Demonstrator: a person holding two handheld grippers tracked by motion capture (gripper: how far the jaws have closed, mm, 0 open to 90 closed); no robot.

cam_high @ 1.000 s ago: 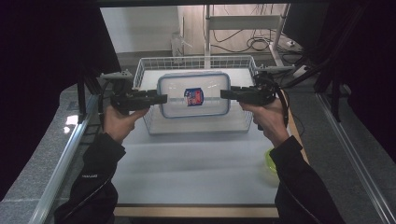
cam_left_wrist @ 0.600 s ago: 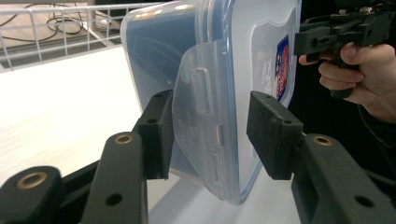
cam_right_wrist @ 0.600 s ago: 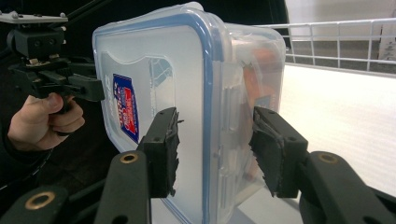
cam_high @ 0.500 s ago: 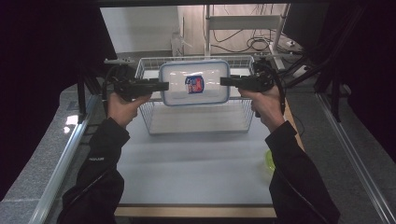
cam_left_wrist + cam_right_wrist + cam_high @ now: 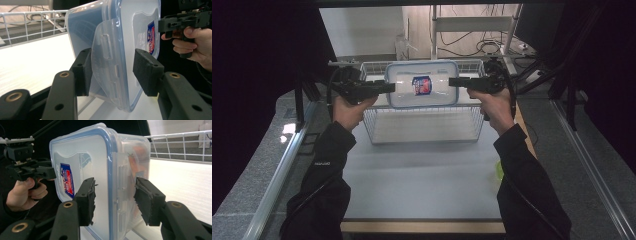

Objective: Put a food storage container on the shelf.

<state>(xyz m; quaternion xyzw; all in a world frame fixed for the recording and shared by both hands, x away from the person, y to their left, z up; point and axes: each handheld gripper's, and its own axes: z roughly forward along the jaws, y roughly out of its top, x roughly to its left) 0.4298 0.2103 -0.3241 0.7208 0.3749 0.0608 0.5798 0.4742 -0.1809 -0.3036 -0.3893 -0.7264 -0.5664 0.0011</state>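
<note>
Left fingers (image 5: 82, 72) and right fingers (image 5: 87, 200) clamp opposite ends of a lidded plastic box (image 5: 422, 84), holding it on edge above a wire basket (image 5: 424, 125) on the tabletop (image 5: 422, 175); next, lower it level into the basket, which looks bare; something reddish shows inside the box

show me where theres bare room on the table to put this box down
The widest free patch is the pale table top between the wire basket and the near wooden edge, flanked by the two sleeves. The basket's floor under the lidded plastic box looks bare too. It is crowded along the basket's sides, where the left gripper and right gripper hold the box.
</note>
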